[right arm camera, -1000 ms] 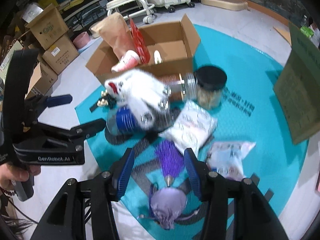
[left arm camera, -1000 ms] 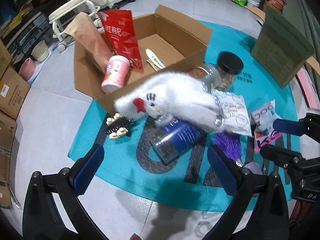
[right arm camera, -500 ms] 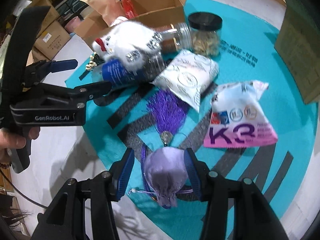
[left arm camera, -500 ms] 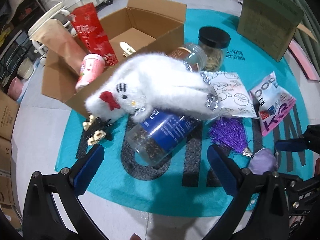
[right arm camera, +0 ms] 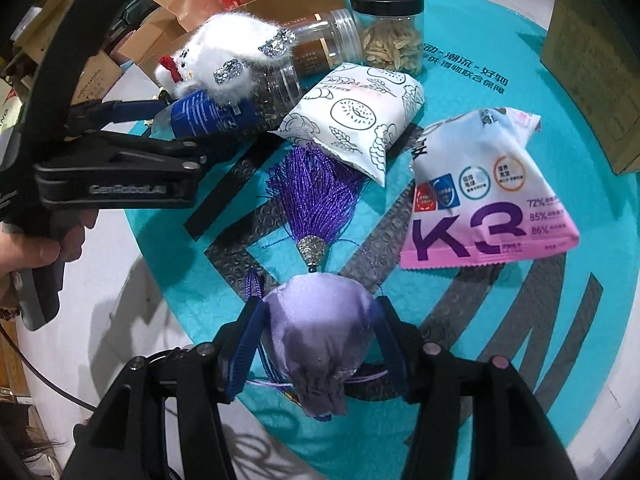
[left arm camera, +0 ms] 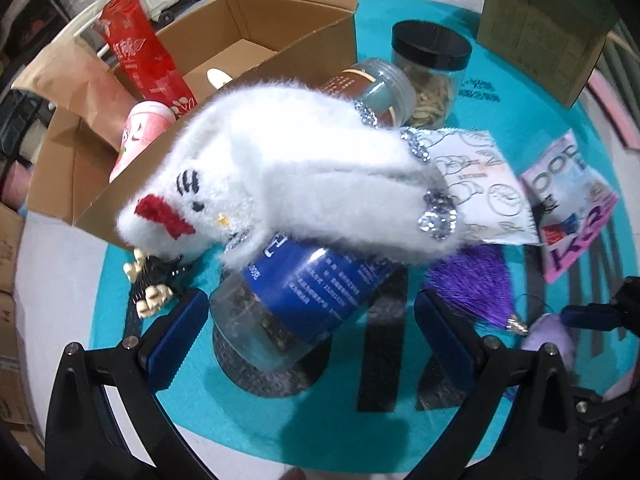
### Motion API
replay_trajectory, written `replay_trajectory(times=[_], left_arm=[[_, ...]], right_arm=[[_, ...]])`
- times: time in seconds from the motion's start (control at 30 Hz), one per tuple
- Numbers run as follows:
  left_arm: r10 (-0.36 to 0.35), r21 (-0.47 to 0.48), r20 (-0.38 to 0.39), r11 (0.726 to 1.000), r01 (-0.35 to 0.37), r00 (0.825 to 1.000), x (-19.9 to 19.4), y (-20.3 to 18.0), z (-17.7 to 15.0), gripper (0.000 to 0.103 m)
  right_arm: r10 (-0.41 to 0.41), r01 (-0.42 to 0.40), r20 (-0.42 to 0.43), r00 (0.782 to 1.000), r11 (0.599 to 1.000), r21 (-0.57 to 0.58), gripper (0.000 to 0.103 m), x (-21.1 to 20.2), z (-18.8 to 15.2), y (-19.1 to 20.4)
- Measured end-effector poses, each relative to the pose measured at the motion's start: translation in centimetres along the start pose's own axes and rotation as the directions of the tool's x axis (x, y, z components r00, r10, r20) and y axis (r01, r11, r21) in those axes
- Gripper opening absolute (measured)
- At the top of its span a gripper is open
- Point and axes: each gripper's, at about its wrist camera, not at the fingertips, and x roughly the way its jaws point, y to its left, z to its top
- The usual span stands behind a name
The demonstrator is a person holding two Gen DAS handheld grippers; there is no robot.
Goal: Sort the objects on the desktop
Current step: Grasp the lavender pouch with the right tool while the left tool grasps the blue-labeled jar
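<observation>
Landmark for all entries: the open cardboard box (left arm camera: 256,40) at the far side of the teal mat (left arm camera: 500,92).

Already in the box, by the look of it: a red pouch (left arm camera: 140,60), a brown paper bag (left arm camera: 80,84), a pink cup (left arm camera: 140,132) and a pale item on the box floor that is too hidden to name. I judge the sort well short of half done.

Outside the box, on the mat:
- White plush toy (left arm camera: 288,176), against the box's near wall, lying on top of the blue-labelled jar (left arm camera: 296,300).
- Brown-labelled jar (left arm camera: 372,88), on its side against the box's near corner.
- Black-lidded jar (left arm camera: 430,72), upright, just beyond that corner.
- White printed packet (right arm camera: 356,116), pink-and-white snack bag (right arm camera: 484,196), purple tassel (right arm camera: 316,196), each further from the box.
- Hair clip (left arm camera: 152,292), near the box's front edge, beside the plush.
- Lilac pouch (right arm camera: 320,332), furthest from the box.

Your left gripper (left arm camera: 308,332) is spread wide. The blue-labelled jar's base sits between the fingers, nearer the left pad and apparently touching neither.

Your right gripper (right arm camera: 316,340) has its blue pads (right arm camera: 244,344) against both sides of the lilac pouch, pinching it. The drawstring neck points back toward the camera, and the tassel trails ahead on its cord.
</observation>
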Motion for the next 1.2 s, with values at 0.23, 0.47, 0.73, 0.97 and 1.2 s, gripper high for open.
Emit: replay_trajectory(times=[0.23, 0.47, 0.73, 0.97, 1.2], left_arm=[[0.039, 0.037, -0.001, 0.999, -0.038, 0.999, 0.6, -0.7, -0.3, 0.096], [-0.044, 0.012, -0.006, 0.999, 0.044, 0.999, -0.1, -0.5, -1.4, 0.072], [-0.176, -0.012, 0.004, 0.984, 0.176, 0.984, -1.5, -0.5, -3.5, 0.062], [-0.203, -0.025, -0.035, 0.979, 0.202, 0.979, -0.8, -0.2, -1.5, 0.067], [-0.132, 0.074, -0.021, 0.988, 0.133, 0.991, -0.3, -2.5, 0.7, 0.071]], right_arm=[[-0.029, 0.029, 0.006, 1.0, 1.0, -0.008, 0.06, 0.0, -0.5, 0.3], [-0.031, 0.031, -0.028, 0.999, 1.0, 0.006, 0.06, 0.2, -1.7, 0.1], [0.028, -0.027, -0.031, 0.999, 0.999, 0.032, 0.053, -0.5, -3.2, -0.8], [0.048, -0.046, -0.049, 0.998, 0.998, 0.04, 0.053, -0.7, -3.6, -1.6], [0.053, -0.051, -0.05, 0.997, 0.998, 0.039, 0.053, -0.8, -3.5, -1.8]])
